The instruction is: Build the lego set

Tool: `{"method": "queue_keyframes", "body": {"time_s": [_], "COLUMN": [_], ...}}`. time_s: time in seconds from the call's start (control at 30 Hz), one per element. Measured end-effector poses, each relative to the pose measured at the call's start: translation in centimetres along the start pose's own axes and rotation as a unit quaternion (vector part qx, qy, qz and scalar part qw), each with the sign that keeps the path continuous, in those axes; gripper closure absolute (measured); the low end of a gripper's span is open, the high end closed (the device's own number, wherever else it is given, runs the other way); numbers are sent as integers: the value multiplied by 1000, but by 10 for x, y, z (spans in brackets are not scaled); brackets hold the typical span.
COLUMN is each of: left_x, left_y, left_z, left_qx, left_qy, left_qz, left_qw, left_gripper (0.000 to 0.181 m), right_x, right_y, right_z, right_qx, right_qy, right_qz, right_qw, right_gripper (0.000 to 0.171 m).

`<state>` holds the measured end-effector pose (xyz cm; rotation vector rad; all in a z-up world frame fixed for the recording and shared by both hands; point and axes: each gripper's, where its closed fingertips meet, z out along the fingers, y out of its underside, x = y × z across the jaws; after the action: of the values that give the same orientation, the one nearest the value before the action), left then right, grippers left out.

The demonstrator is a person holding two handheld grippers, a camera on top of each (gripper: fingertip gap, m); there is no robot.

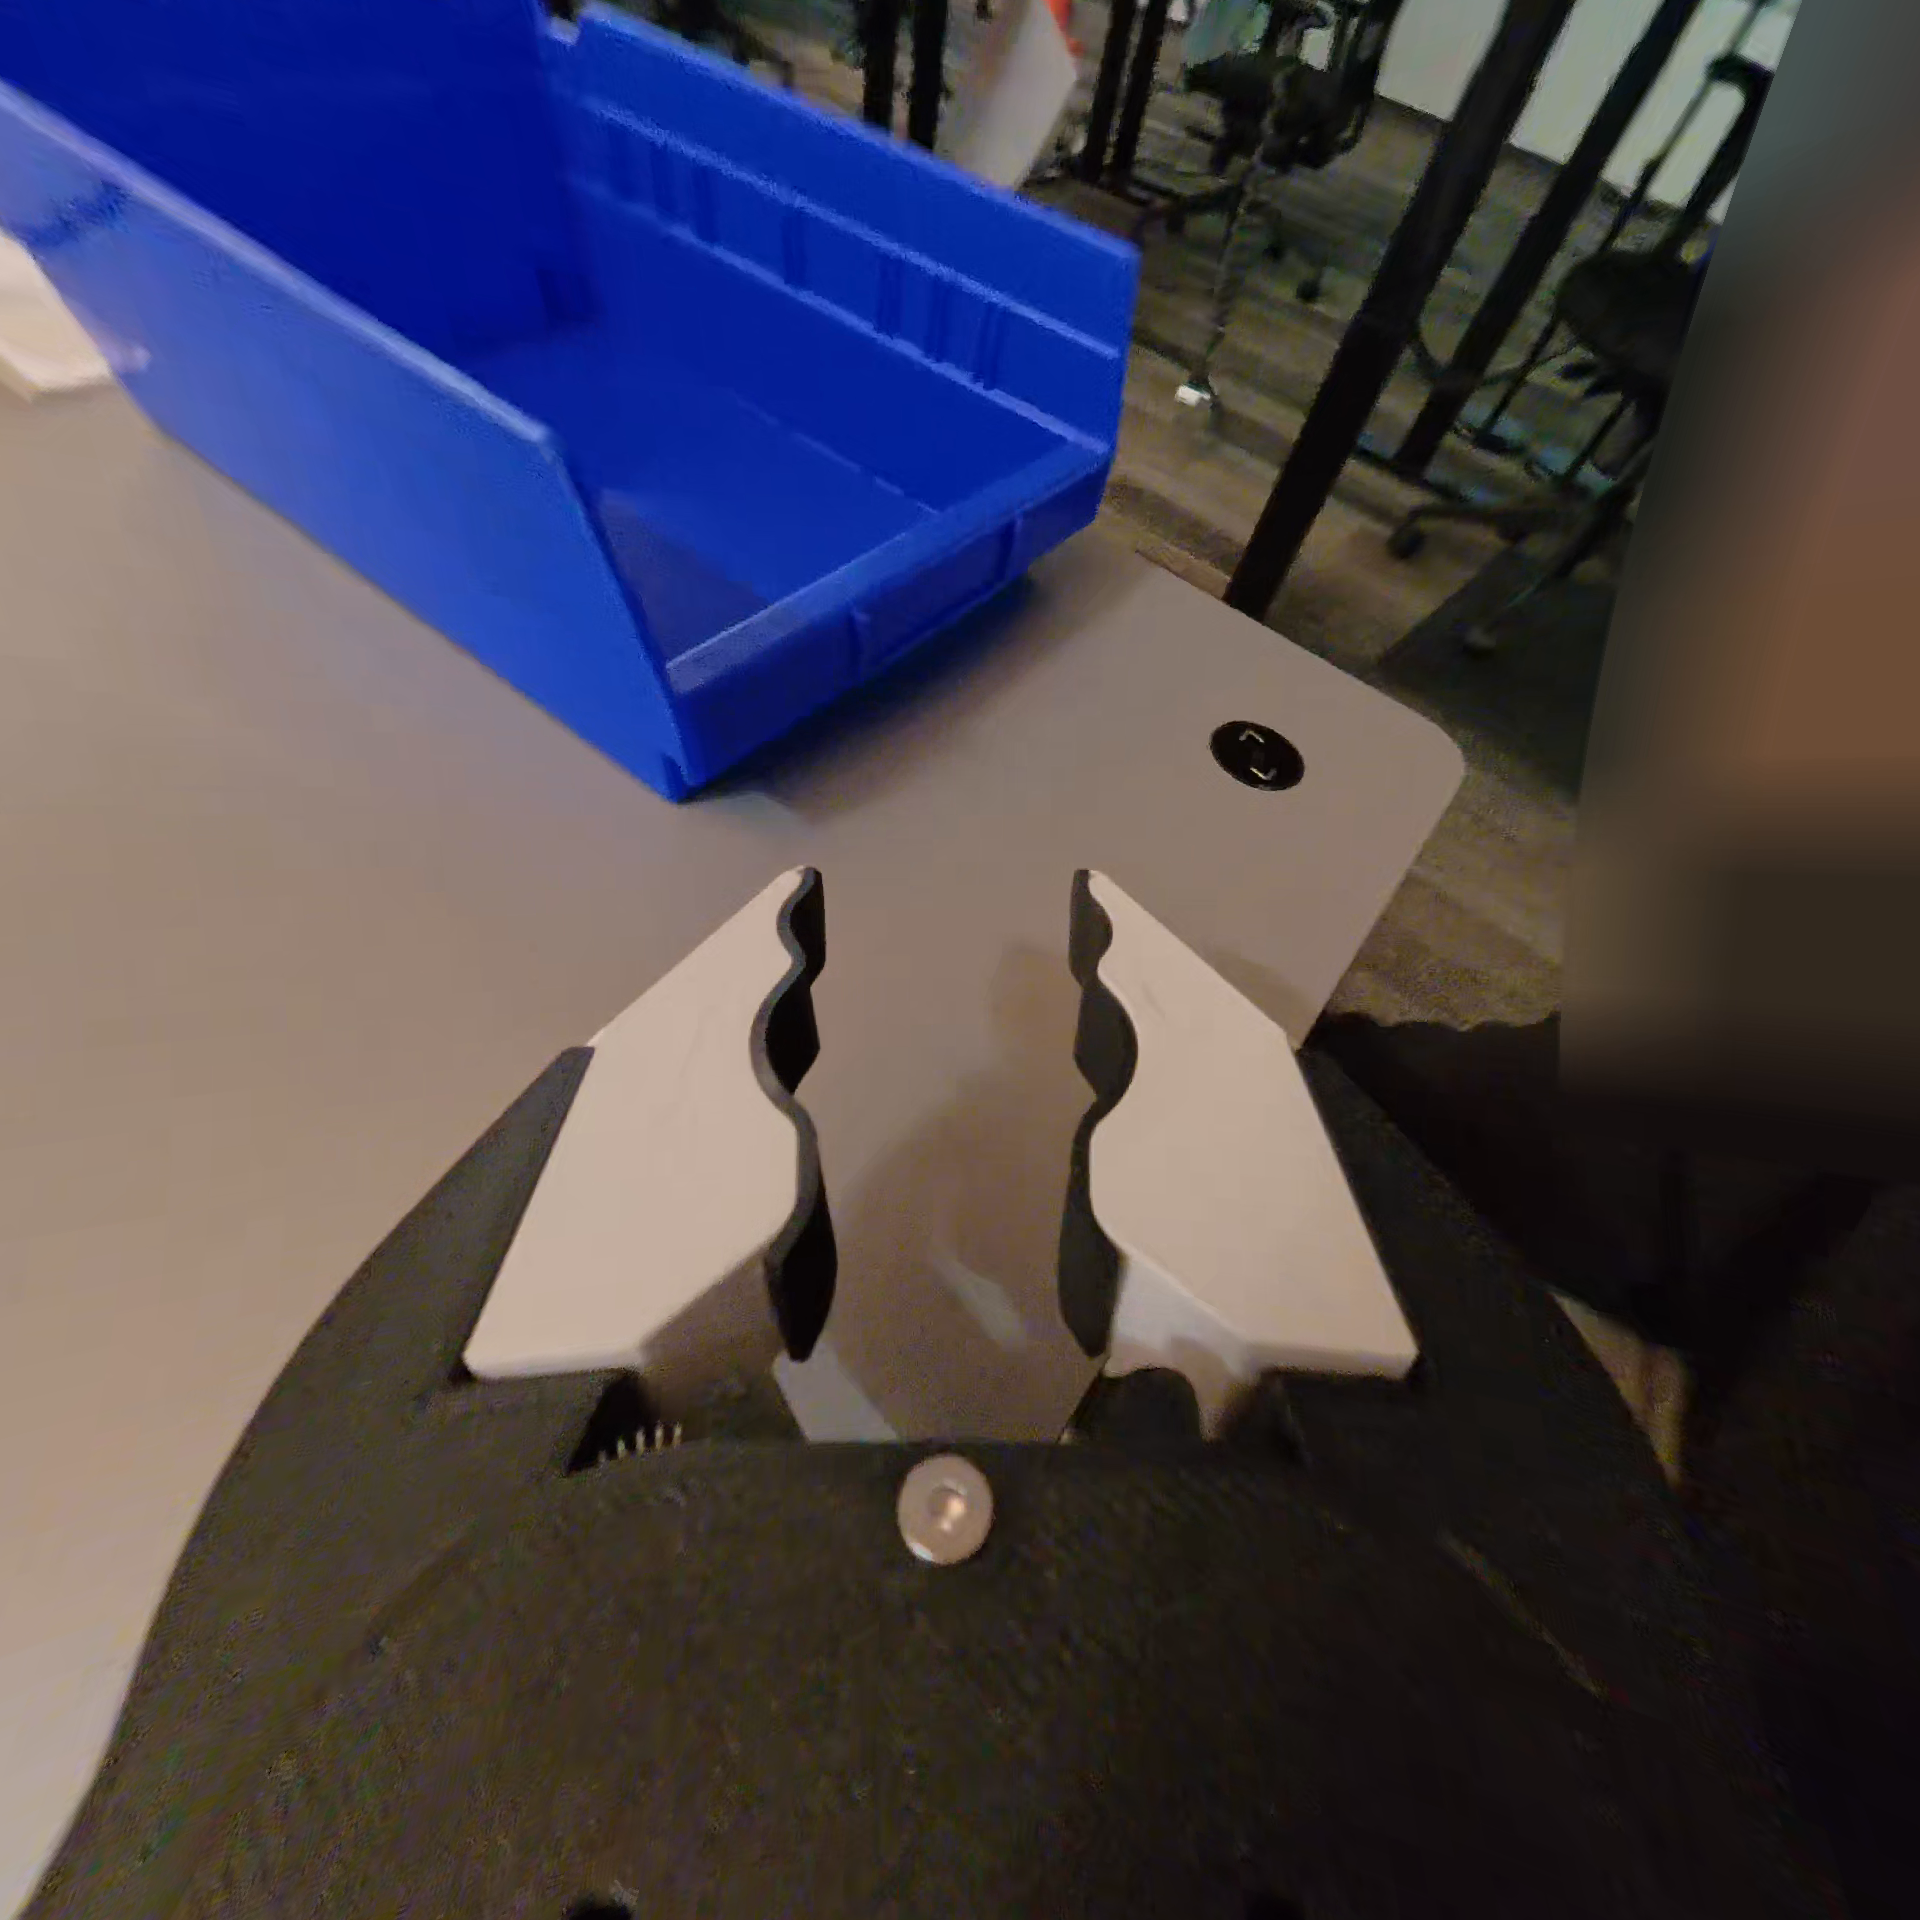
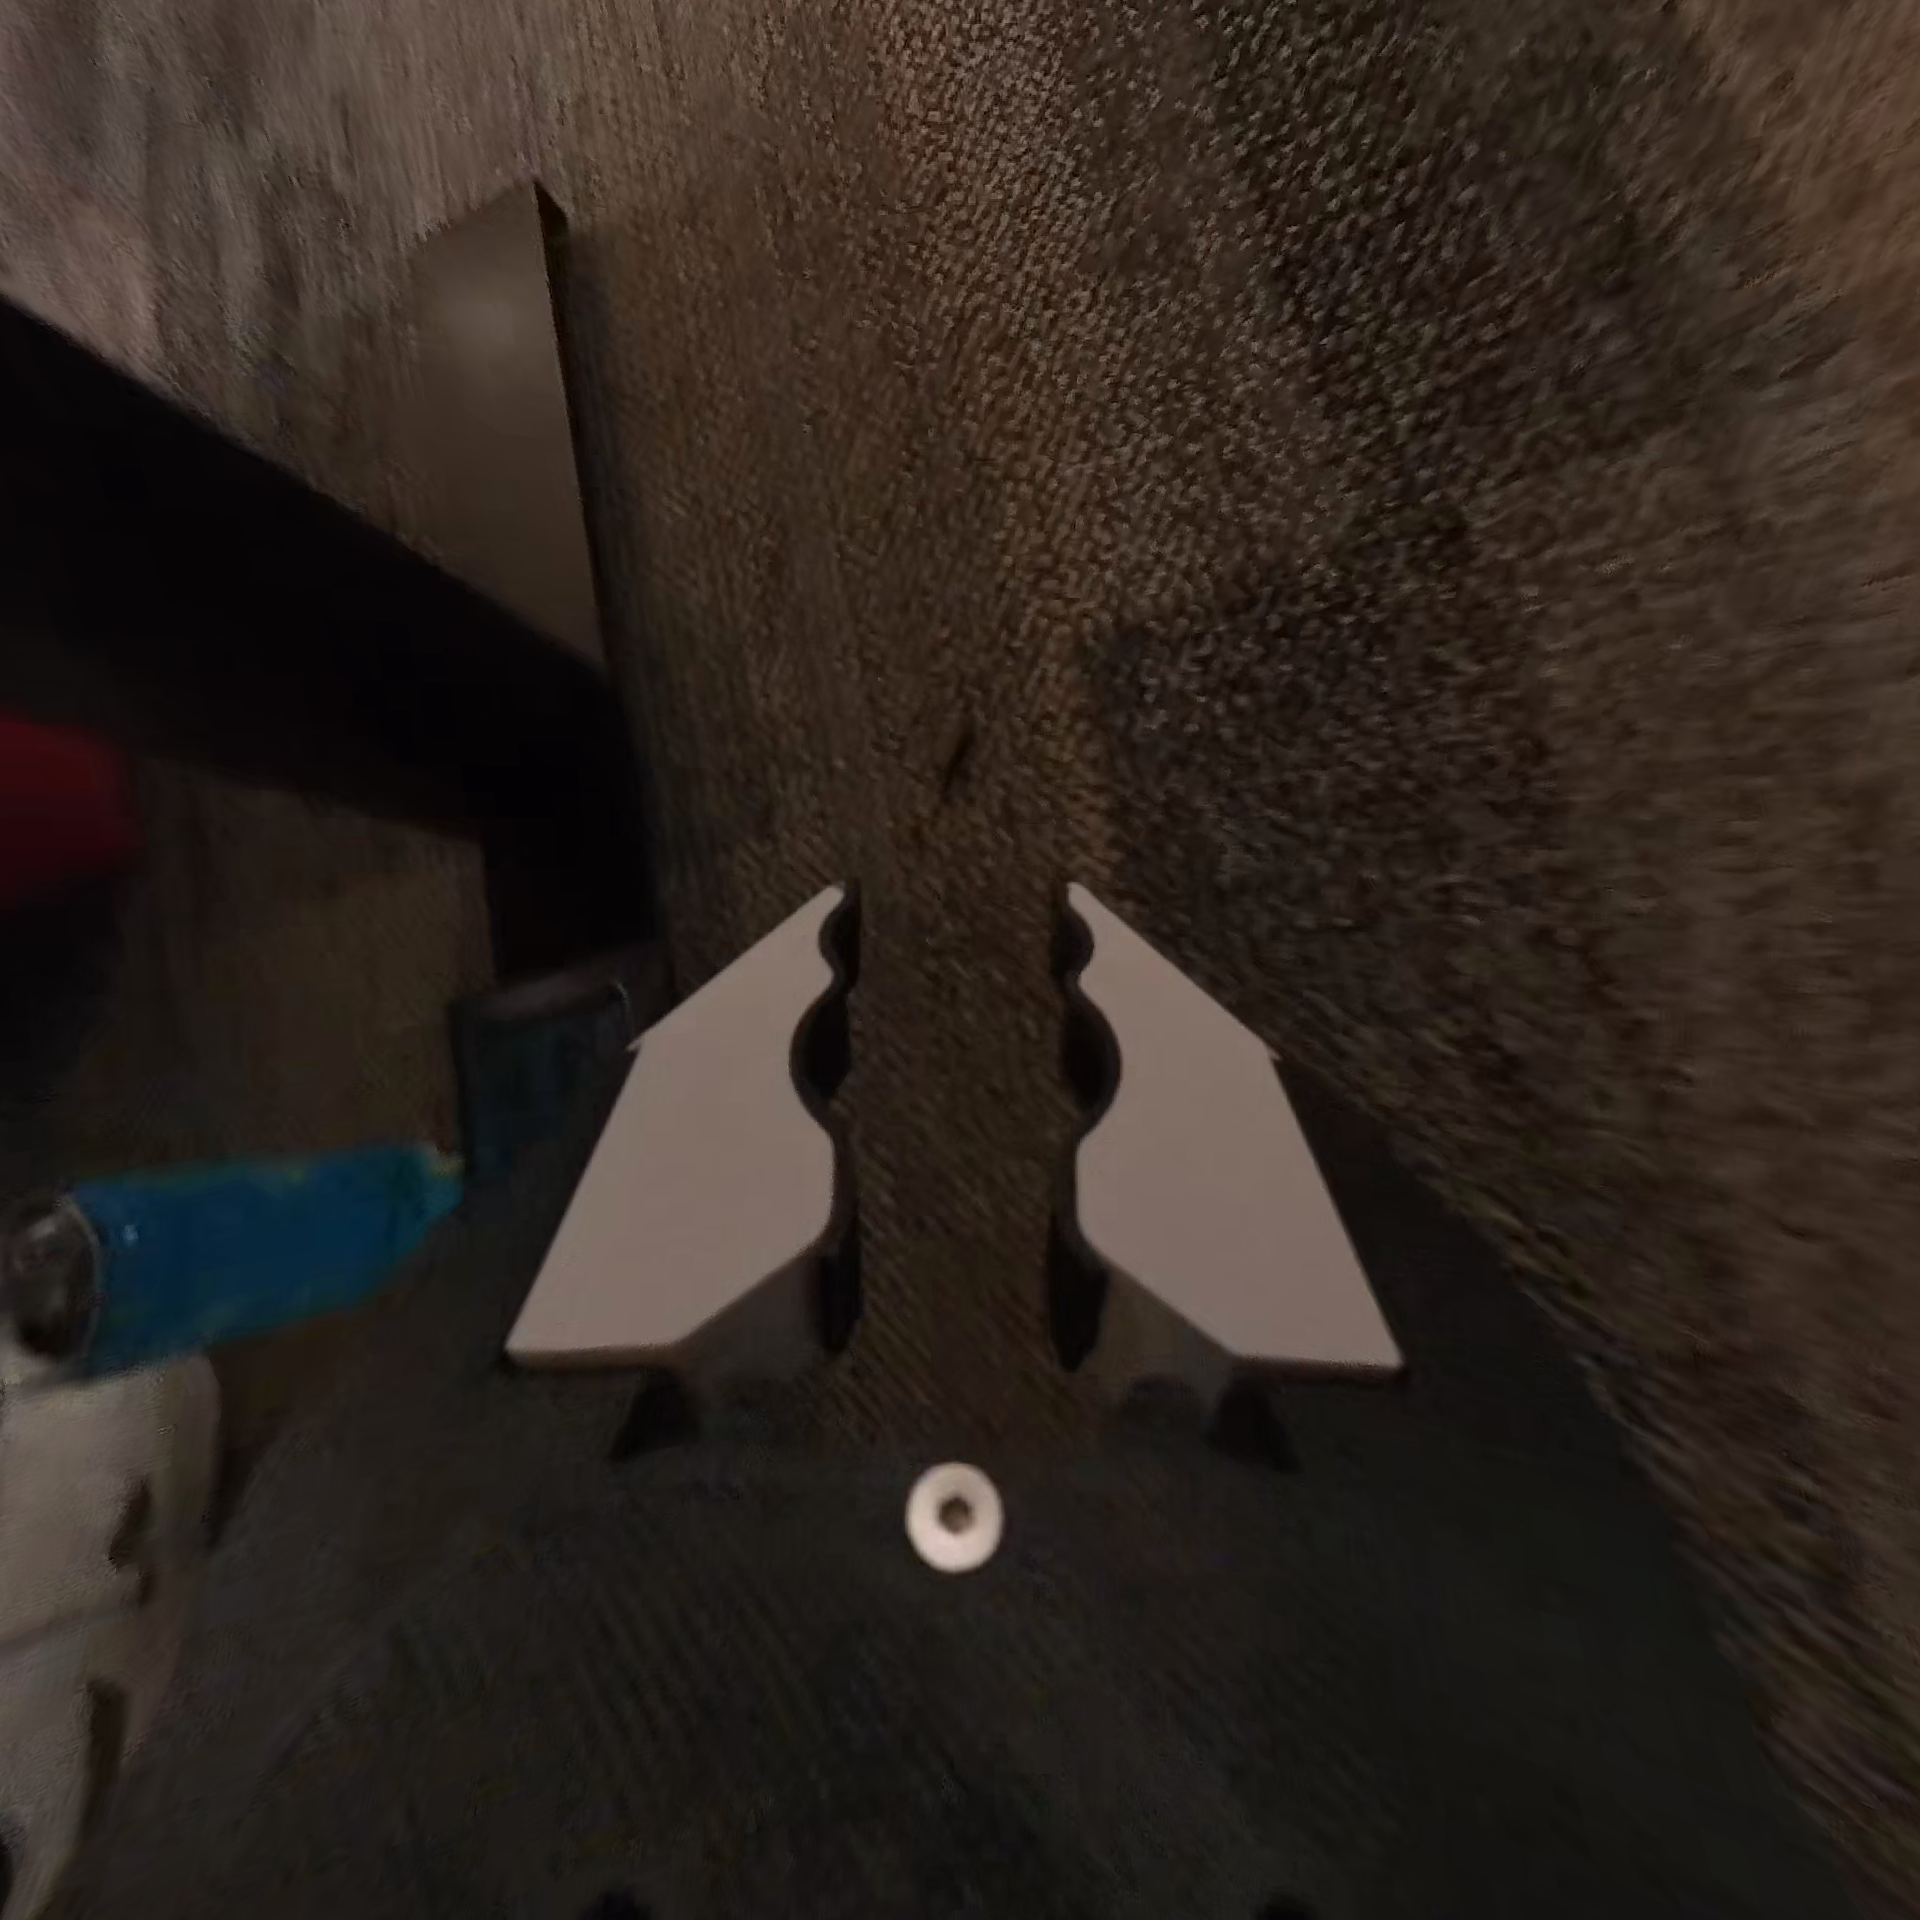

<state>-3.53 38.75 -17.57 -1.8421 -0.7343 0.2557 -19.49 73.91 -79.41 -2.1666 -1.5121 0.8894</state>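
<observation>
No lego pieces show in either view. My left gripper (image 1: 945,883) is open and empty, hovering over the grey table (image 1: 312,935) near its right corner. A blue plastic bin (image 1: 727,436) stands on the table ahead and to the left of it; the part of its inside that shows is bare. My right gripper (image 2: 961,899) is open and empty, off the table, pointing down at the brown carpet (image 2: 1143,468). The right wrist view is blurred.
A black round button (image 1: 1256,755) sits in the table near its corner. Black desk legs (image 1: 1434,260) and office chairs (image 1: 1288,94) stand beyond the table edge. A black bar (image 2: 260,592), a blue-taped object (image 2: 260,1247) and a white part (image 2: 73,1558) lie left of my right gripper. There is about 75 cm between the tips of the two grippers. The brown carpet (image 2: 1143,468) lies around 25 cm away from my right fingertips.
</observation>
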Motion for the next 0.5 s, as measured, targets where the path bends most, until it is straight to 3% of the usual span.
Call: {"method": "queue_keyframes", "body": {"time_s": [0.1, 0.23, 0.43, 0.5], "left_x": [-20, -53, -75, -78], "left_y": [-2, -4, 1, 0], "left_z": [4, 3, 11, 13], "left_qx": [-8, -27, -79, -82], "left_qy": [-49, -134, -191, -199], "left_qz": [-50, -42, -30, -21], "left_qw": [997, 990, 978, 976], "left_gripper": [134, 132, 130, 131], "right_x": [8, 4, -13, -11], "right_y": [23, 23, 28, 32], "right_z": [44, 91, 145, 155], "right_qx": [-11, -16, -38, -49], "right_qy": [39, 48, -13, 0], "right_qz": [-8, -43, 18, 7], "right_qw": [999, 998, 999, 999], "right_gripper": [145, 156, 135, 136]}}
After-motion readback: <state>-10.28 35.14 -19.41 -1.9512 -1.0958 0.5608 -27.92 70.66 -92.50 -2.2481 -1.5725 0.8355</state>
